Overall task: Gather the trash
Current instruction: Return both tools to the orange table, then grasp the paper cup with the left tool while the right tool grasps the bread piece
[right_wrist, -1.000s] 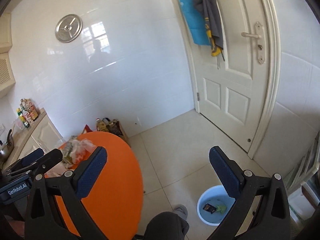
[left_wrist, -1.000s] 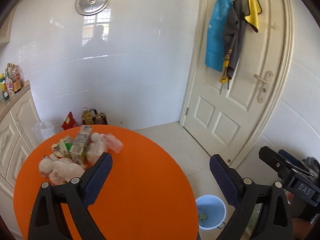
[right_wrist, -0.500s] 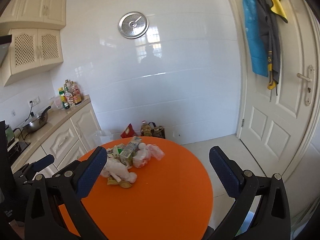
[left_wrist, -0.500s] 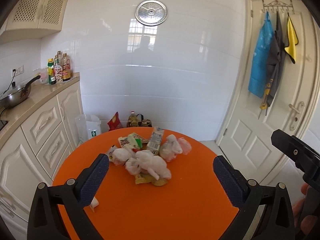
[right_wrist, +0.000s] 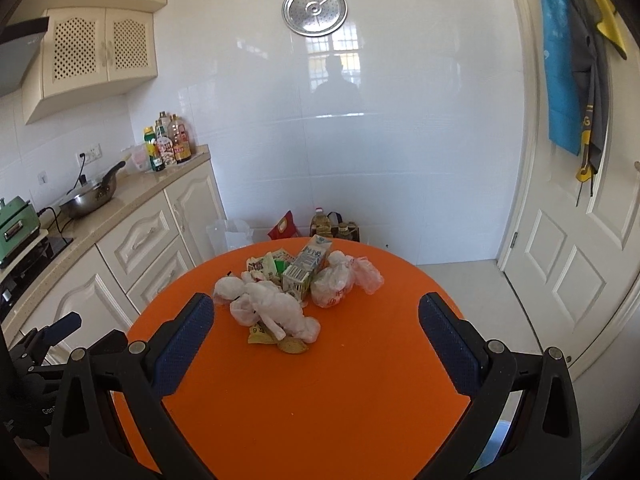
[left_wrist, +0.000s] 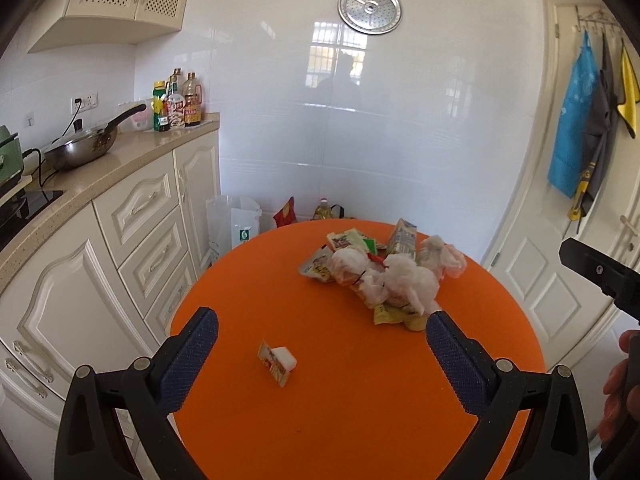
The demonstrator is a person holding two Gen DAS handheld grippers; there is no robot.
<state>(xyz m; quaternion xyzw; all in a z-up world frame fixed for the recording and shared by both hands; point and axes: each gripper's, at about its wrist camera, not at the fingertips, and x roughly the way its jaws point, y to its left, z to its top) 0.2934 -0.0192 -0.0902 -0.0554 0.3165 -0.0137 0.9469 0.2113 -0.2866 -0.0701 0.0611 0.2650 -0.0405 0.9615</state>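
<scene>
A white-tiled kitchen holds a round orange table (left_wrist: 360, 420) bearing a trash pile (right_wrist: 292, 292); both hand-held grippers gape wide, empty.

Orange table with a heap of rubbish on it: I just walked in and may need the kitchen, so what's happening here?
A person holds a hand-held gripper in each hand, both aimed at the round orange table. The left hand-held gripper and the right hand-held gripper are open and empty. A trash pile of crumpled plastic bags, wrappers and a milk carton lies untouched, and one small wrapper lies apart, nearer the left gripper. Nothing is picked up yet.
</scene>
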